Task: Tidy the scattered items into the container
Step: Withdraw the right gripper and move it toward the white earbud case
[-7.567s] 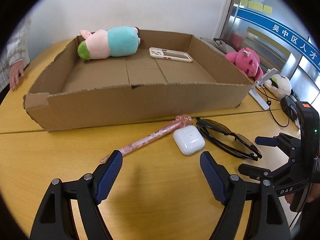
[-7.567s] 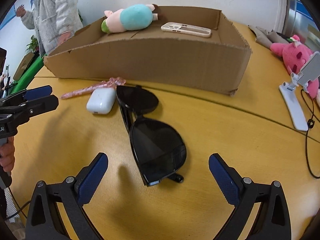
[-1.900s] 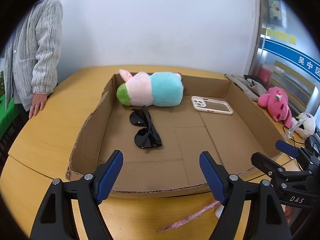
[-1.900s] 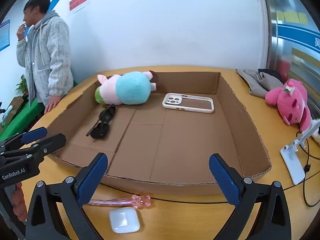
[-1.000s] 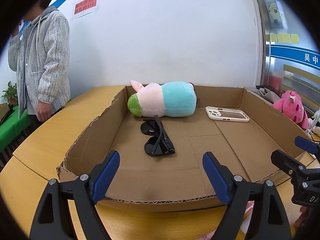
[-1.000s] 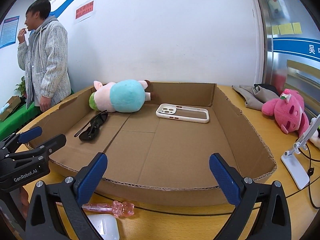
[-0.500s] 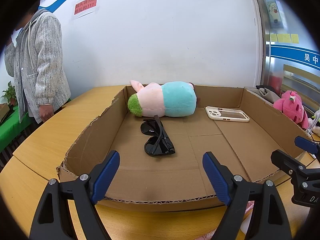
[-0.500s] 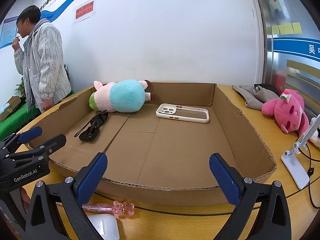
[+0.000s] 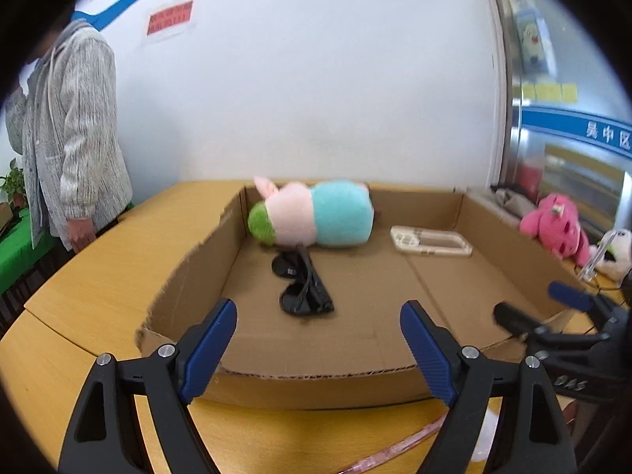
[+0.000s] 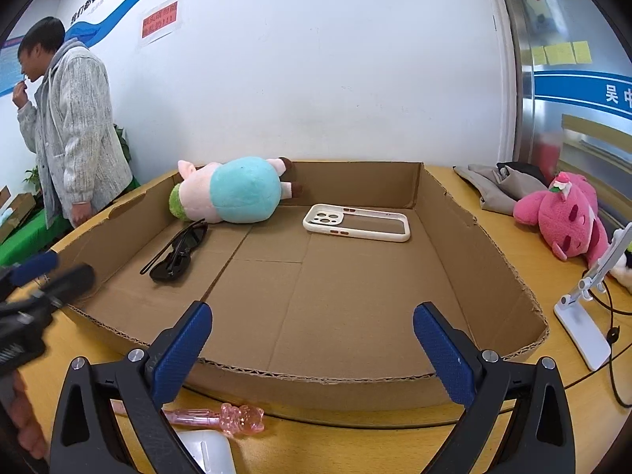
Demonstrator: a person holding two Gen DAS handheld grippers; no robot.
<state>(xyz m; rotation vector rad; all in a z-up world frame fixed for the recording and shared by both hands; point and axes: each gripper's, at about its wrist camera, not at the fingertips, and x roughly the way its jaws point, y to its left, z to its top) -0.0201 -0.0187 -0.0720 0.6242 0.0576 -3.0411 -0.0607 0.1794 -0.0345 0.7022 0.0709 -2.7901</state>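
Observation:
A shallow cardboard box (image 9: 316, 371) (image 10: 489, 252) lies on the wooden table. Inside it are a pink and teal plush pig (image 9: 316, 217) (image 10: 233, 193), black sunglasses (image 9: 302, 288) (image 10: 177, 252) and a white phone case (image 9: 430, 241) (image 10: 357, 221). On the table in front of the box lie a pink bear-topped pen (image 10: 221, 418) (image 9: 399, 450) and a white earbud case (image 10: 205, 454). My left gripper (image 9: 318, 349) hovers open and empty near the box's front wall. My right gripper (image 10: 312, 347) is open and empty over the same wall.
A person in a grey cardigan (image 10: 75, 134) (image 9: 75, 142) stands at the table's far left. A pink plush (image 10: 565, 217) (image 9: 553, 225), a white phone stand (image 10: 584, 316) with a cable and folded grey cloth (image 10: 497, 185) lie right of the box.
My left gripper has risen and drawn back a little, so the box looks smaller and lower in its view. The right gripper stays still. The person at the left shifted slightly.

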